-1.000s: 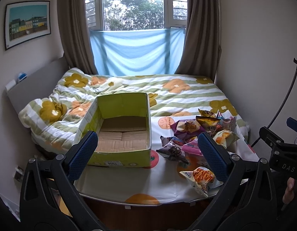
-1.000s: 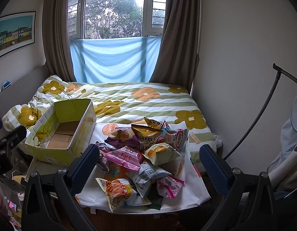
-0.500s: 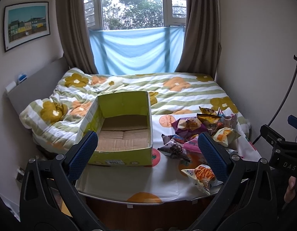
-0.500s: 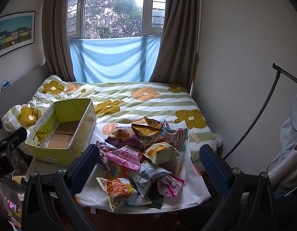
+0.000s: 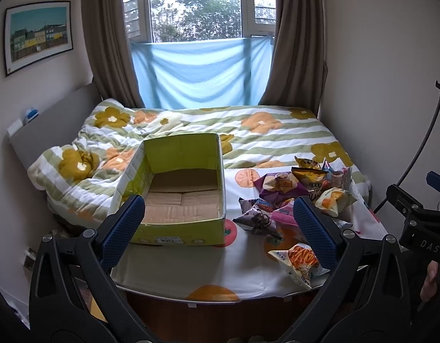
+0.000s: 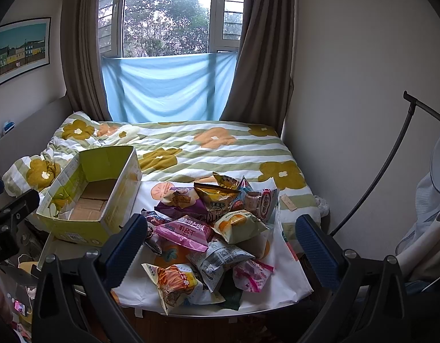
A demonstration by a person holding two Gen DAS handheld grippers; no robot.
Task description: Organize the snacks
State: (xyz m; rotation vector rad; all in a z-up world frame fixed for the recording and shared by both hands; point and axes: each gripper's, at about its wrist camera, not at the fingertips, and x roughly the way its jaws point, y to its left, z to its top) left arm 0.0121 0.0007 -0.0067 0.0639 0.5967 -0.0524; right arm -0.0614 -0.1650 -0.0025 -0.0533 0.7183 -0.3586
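Observation:
A green cardboard box (image 5: pixel 180 230) (image 6: pixel 85 227) with a bare cardboard floor stands open on the white cloth at the foot of the bed. To its right lies a heap of snack bags (image 6: pixel 208 223) (image 5: pixel 302 191): a purple one, a pink one, yellow ones, and an orange-printed bag (image 6: pixel 174 281) (image 5: pixel 298 260) nearest the front edge. My left gripper (image 5: pixel 220 231) hangs open in front of the box, holding nothing. My right gripper (image 6: pixel 220 245) stands open above the front of the heap, touching no bag.
The cloth covers a low table (image 5: pixel 168 280) against a bed with a flowered quilt (image 5: pixel 248 137). Walls close in on the right and left, a curtained window (image 5: pixel 197 40) at the back. A black lamp arm (image 6: pixel 391 165) curves at the right. A hand (image 5: pixel 429 283) grips the other tool.
The left view has lifted and drawn in a little, so box and bags sit slightly higher and larger. The right gripper and the heap have barely shifted. Both grippers stay open.

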